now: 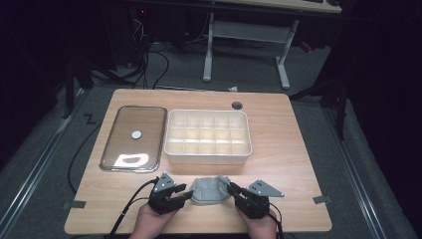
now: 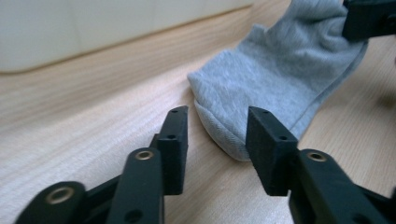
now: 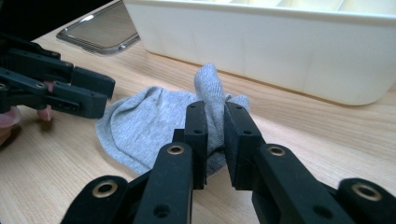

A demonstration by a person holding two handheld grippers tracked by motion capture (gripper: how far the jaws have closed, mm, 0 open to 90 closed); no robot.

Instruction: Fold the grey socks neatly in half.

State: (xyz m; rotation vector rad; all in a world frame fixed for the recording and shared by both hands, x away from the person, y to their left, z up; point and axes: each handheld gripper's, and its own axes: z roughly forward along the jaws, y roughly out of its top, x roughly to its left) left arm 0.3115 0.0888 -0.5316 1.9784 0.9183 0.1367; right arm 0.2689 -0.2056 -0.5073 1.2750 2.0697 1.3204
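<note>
Sock [image 1: 209, 189], grey and crumpled, lies on the table [image 1: 288, 149] near its front edge, between our two claws. We find the right claw [image 3: 215, 122] clamped on a raised fold of the sock's right end. The left claw [image 2: 217, 128] stands apart, its jaws either side of the sock's left end without touching it. Just behind sits a cream divided tray [image 1: 207, 137]; left of it, a clear lid [image 1: 133, 138].

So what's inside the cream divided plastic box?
The cream divided plastic box shows only bare compartments from the high view; nothing visible inside. Its near wall hides the front cells' floors.
</note>
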